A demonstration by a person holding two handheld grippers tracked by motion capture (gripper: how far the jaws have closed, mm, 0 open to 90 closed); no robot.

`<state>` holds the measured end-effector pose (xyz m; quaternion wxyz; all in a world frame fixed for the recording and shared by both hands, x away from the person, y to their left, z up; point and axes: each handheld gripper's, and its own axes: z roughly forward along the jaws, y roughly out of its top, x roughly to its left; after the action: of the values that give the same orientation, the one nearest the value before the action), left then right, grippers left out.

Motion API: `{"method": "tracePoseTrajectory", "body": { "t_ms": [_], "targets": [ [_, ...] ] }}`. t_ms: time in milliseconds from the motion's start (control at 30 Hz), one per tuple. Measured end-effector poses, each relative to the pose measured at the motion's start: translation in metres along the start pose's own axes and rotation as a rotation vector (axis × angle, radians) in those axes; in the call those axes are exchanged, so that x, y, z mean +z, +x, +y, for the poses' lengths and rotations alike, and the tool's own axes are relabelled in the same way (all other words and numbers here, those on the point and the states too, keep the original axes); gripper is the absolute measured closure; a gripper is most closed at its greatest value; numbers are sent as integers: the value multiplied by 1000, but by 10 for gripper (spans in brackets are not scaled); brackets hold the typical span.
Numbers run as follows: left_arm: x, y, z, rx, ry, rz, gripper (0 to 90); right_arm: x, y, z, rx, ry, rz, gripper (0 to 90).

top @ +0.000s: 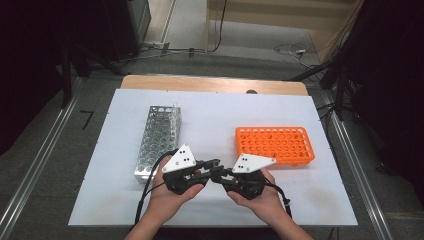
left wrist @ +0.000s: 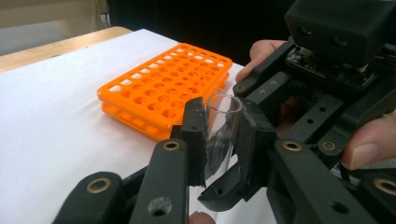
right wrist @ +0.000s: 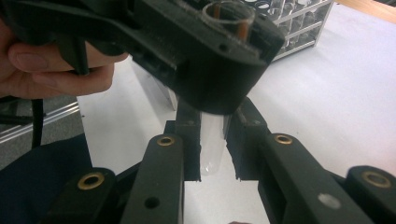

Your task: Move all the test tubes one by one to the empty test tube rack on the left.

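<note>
Glass is gripped at both ends: a clear test tube (left wrist: 223, 133) is clamped by the left tool (left wrist: 223, 140) and the right tool (right wrist: 212, 140). Both hands are held low at frame centre, tools tip to tip above the white tabletop (top: 215, 120), between the metal rack (top: 157, 140) and the orange rack (top: 274, 144).

left gripper (left wrist: 223, 140): jaws closed on clear glass tube (left wrist: 221, 128), tube upright, open mouth on top | right gripper (left wrist: 327, 88): just beside the tube, held in a hand (left wrist: 369, 147) | orange rack (left wrist: 166, 91): flat on white table (left wrist: 51, 121), behind the jaws, holes empty
</note>
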<state>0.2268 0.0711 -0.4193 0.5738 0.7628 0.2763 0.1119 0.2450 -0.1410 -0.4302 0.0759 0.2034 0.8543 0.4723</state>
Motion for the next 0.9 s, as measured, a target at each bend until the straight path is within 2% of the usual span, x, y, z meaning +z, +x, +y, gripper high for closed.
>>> {"method": "tracePoseTrajectory", "body": {
  "t_ms": [167,233,333,500,667,900],
  "targets": [
    [-2,1,1,-7,-7,3,759,-1,-1,0,-1,-4,3,699],
    [-3,3,2,-12,-12,6,759,-1,-1,-1,1,-2,0,607],
    [-6,6,3,-17,-14,20,759,-5,-3,-4,-8,-11,2,422],
    [-13,15,6,-31,-22,49,759,-18,-11,-10,4,-32,-4,223],
    [-21,25,9,-47,-33,81,759,-35,-25,-19,46,-57,-49,115],
    [-35,45,13,-64,-52,138,760,-59,-44,-34,90,-79,-104,25]
  ]
}}
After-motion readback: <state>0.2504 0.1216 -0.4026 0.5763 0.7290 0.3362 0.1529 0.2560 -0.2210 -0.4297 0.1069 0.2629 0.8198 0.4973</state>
